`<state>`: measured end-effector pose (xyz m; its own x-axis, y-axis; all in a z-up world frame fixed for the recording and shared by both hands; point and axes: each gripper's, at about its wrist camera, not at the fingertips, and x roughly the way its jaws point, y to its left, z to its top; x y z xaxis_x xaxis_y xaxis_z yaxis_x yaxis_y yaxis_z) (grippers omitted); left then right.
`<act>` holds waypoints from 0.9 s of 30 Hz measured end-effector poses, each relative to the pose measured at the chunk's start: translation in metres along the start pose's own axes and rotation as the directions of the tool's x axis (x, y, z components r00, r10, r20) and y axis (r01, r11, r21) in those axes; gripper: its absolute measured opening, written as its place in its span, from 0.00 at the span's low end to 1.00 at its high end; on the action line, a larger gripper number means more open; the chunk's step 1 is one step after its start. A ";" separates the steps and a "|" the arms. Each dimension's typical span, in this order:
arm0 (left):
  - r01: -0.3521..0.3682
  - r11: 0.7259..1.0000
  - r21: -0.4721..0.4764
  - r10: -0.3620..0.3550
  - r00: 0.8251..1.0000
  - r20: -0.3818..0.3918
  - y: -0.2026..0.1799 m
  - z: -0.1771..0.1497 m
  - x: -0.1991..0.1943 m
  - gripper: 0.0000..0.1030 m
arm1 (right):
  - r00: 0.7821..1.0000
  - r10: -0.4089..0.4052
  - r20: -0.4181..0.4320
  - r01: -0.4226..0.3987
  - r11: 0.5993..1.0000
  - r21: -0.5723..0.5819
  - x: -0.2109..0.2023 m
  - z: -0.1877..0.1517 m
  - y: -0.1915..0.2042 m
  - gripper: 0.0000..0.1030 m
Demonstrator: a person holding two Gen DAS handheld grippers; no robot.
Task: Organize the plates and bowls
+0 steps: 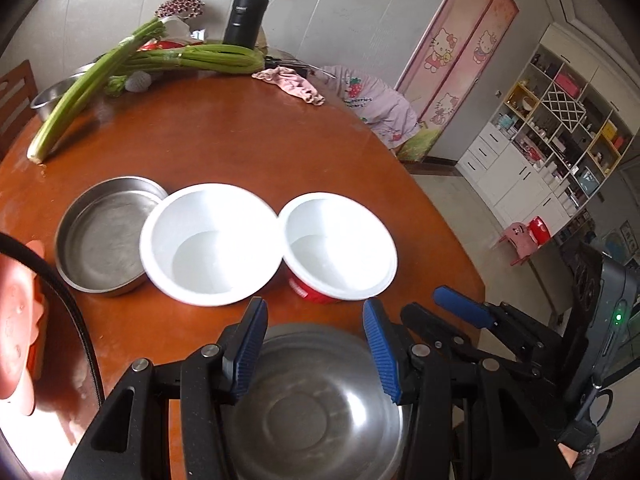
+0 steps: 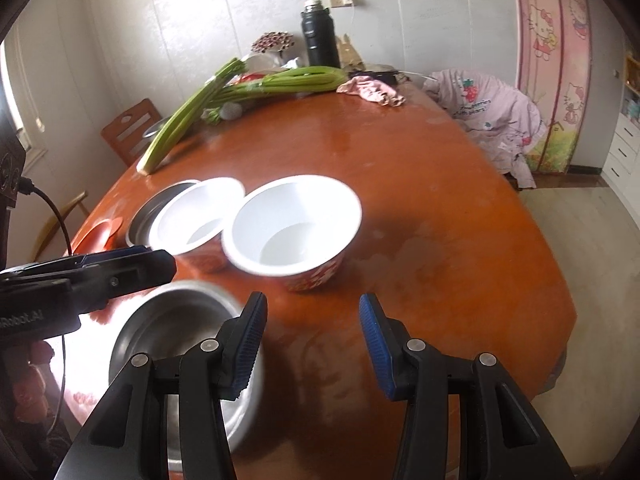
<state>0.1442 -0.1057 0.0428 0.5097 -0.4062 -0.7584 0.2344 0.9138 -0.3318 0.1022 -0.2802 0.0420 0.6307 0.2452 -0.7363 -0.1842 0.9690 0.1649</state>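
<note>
**Kid:** What are your jaws doing?

**Me:** My left gripper (image 1: pixel 314 344) is spread apart with nothing in it. It hangs over the steel bowl (image 1: pixel 320 392) at the near edge of the table (image 1: pixel 240 128). My right gripper (image 2: pixel 312 344) is spread apart too, just beside that bowl, with bare table under it.

**Kid:** Is the bowl hard to pick up?

**Me:** I think it is light and stiff, but shiny and slippery. I would pinch its rim, one pad inside and one outside.

**Kid:** And the others?

**Me:** The two white bowls (image 1: pixel 212 244) sit side by side behind it, rims touching. The red-sided one (image 1: pixel 340 248) is on the right. They look like they could chip, so I would go gently, also by the rim. The flat steel pan (image 1: pixel 102 236) is to their left, tucked under the bigger white rim.

**Kid:** Anything in the way?

**Me:** The celery (image 1: pixel 92 84) and the flask (image 1: pixel 244 14) are far back. A pink thing (image 1: pixel 18 328) lies at the left edge. My two grippers are close, so they might bump.
</note>
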 end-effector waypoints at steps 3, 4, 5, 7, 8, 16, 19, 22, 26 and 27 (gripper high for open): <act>0.008 1.000 -0.011 -0.008 1.000 -0.021 -0.005 0.009 0.012 0.48 | 1.000 -0.017 0.010 0.017 1.000 0.009 0.002 0.008 -0.009 0.48; 0.017 1.000 -0.021 -0.018 0.999 -0.030 -0.005 0.010 0.016 0.48 | 1.000 -0.022 0.013 0.022 1.000 0.009 0.004 0.011 -0.012 0.48; 0.029 0.999 -0.032 -0.030 0.999 -0.040 -0.005 0.012 0.019 0.48 | 1.000 -0.025 0.014 0.025 1.000 0.008 0.006 0.013 -0.013 0.48; 0.058 0.996 -0.061 -0.061 0.996 -0.064 -0.004 0.014 0.028 0.48 | 0.999 -0.031 0.008 0.031 1.000 0.005 0.011 0.017 -0.018 0.48; 0.064 0.996 -0.068 -0.069 0.995 -0.072 -0.004 0.014 0.031 0.48 | 1.000 -0.028 0.007 0.028 1.000 0.005 0.014 0.019 -0.019 0.48; 0.060 0.993 -0.097 -0.071 0.991 -0.115 -0.003 0.019 0.050 0.48 | 1.000 0.001 -0.030 -0.001 1.000 -0.003 0.044 0.041 -0.031 0.48; 0.058 0.992 -0.111 -0.072 0.990 -0.122 0.000 0.023 0.054 0.48 | 0.999 0.001 -0.044 -0.002 1.000 -0.029 0.053 0.046 -0.029 0.48; 0.046 0.991 -0.125 -0.062 0.990 -0.130 0.002 0.027 0.059 0.48 | 0.997 0.049 -0.065 -0.052 0.997 -0.049 0.063 0.048 -0.027 0.48; 0.060 0.987 -0.149 -0.081 0.987 -0.141 0.005 0.032 0.069 0.48 | 0.995 0.059 -0.079 -0.065 0.994 -0.083 0.071 0.046 -0.023 0.48; 0.060 0.986 -0.154 -0.083 0.986 -0.145 0.005 0.033 0.071 0.48 | 0.994 0.067 -0.082 -0.074 0.993 -0.091 0.072 0.045 -0.021 0.48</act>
<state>0.2088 -0.1298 0.0057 0.3630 -0.4747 -0.8018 0.1338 0.8782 -0.4592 0.1857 -0.2817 0.0148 0.5533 0.3059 -0.7748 -0.2986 0.9412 0.1583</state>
